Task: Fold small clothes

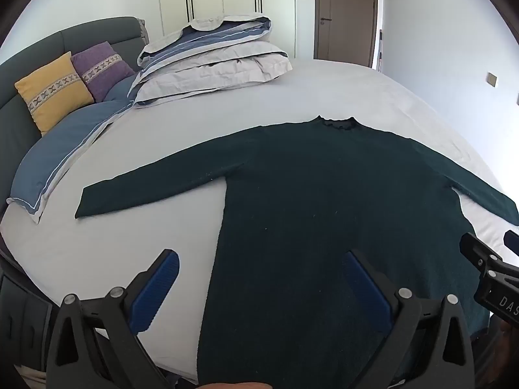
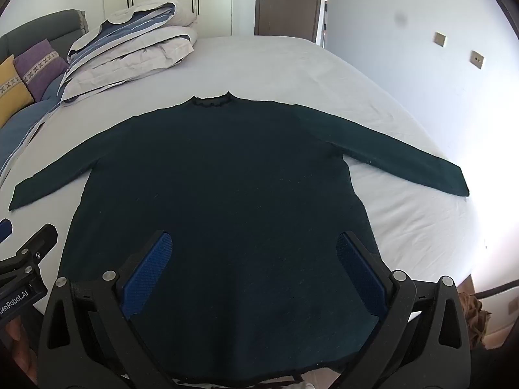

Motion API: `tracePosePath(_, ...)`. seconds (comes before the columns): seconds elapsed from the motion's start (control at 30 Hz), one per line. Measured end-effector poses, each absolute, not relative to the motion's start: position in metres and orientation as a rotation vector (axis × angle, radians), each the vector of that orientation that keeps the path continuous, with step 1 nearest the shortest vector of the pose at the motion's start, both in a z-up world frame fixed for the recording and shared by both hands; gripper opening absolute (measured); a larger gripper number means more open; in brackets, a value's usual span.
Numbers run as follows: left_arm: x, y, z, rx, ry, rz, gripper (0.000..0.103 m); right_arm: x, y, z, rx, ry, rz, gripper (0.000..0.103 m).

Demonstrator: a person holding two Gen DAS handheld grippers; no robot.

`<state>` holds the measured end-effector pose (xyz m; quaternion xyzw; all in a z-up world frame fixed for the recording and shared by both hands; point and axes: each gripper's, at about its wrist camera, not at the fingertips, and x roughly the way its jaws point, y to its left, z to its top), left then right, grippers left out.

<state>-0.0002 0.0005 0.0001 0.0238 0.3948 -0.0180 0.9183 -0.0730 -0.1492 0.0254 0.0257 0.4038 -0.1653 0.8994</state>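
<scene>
Blue ribbed fingers of the left gripper stand wide apart, holding nothing, above the lower left part of a dark green knitted long-sleeve sweater; one finger is over the pale grey bed sheet, the other over the knit. Fingers of the right gripper are also spread wide & empty, both over the sweater's lower body near the hem. The sweater lies flat on the sheet, front side down or up I cannot tell, sleeves stretched out to both sides, frilly collar at the far end. Behind: folded grey-blue striped duvet, yellow cushion, purple cushion against a dark grey headboard, brown door.
</scene>
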Motion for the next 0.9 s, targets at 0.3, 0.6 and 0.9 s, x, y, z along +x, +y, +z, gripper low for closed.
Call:
tracePosePath(0.3,0.0002,0.0012,-0.0028,0.049,0.813,-0.034,0.103,-0.0755,-0.1486,0.0244,0.052,0.844,-0.334,0.103)
tracePosePath(0.6,0.0006,0.0066,-0.0050,0.046,0.817,-0.035,0.103,-0.0741,-0.1436,0.0210,0.040,0.855,-0.324,0.103)
tracePosePath(0.9,-0.0003,0.0089,-0.0086,0.041,0.819,-0.032,0.103,-0.0745,-0.1400,0.0195,0.028,0.856,-0.321,0.103)
